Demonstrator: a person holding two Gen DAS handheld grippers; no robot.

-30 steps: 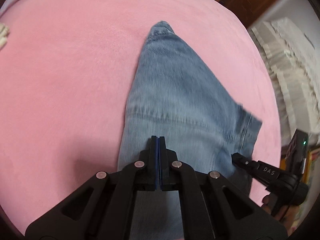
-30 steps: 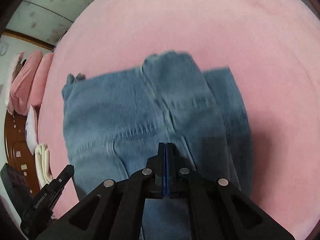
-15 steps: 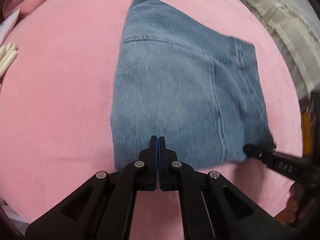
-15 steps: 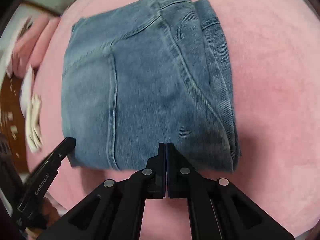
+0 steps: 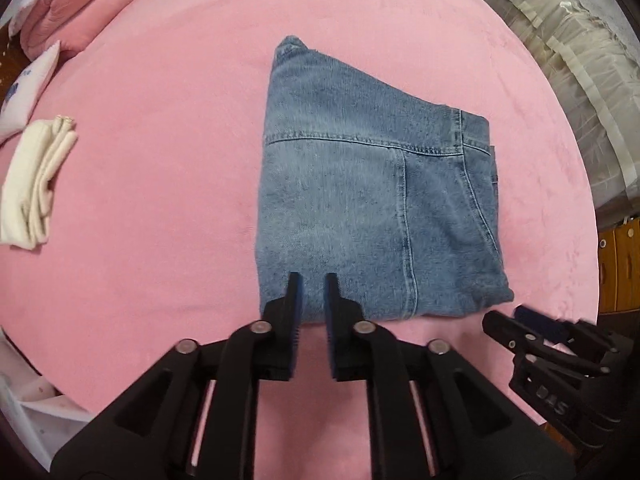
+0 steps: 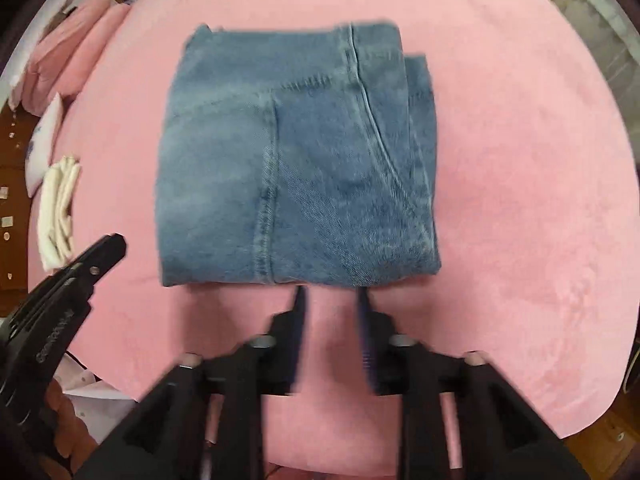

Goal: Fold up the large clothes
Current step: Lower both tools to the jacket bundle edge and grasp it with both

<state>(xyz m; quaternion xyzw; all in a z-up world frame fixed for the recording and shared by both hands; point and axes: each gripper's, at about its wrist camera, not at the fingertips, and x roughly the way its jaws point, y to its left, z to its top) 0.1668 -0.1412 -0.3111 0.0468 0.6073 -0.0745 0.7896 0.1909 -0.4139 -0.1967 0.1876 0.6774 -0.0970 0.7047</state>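
Blue jeans [image 5: 372,208] lie folded into a compact rectangle on the pink bedspread [image 5: 160,160]; they also show in the right wrist view [image 6: 296,160]. My left gripper [image 5: 313,280] is open and empty, its tips over the near edge of the jeans. My right gripper [image 6: 332,296] is open and empty, its tips just short of the jeans' near edge. The right gripper also shows in the left wrist view [image 5: 516,320], and the left gripper shows in the right wrist view [image 6: 108,246].
A folded white cloth [image 5: 36,184] lies at the bed's left side, with pink pillows [image 5: 76,4] and a white packet [image 5: 28,84] behind it. A cream quilt [image 5: 568,60] sits beyond the right edge. A wooden cabinet [image 5: 620,264] stands at right.
Both grippers were shut on the jeans, laid them down folded, then opened and drew back toward me. The jeans now lie flat and still.
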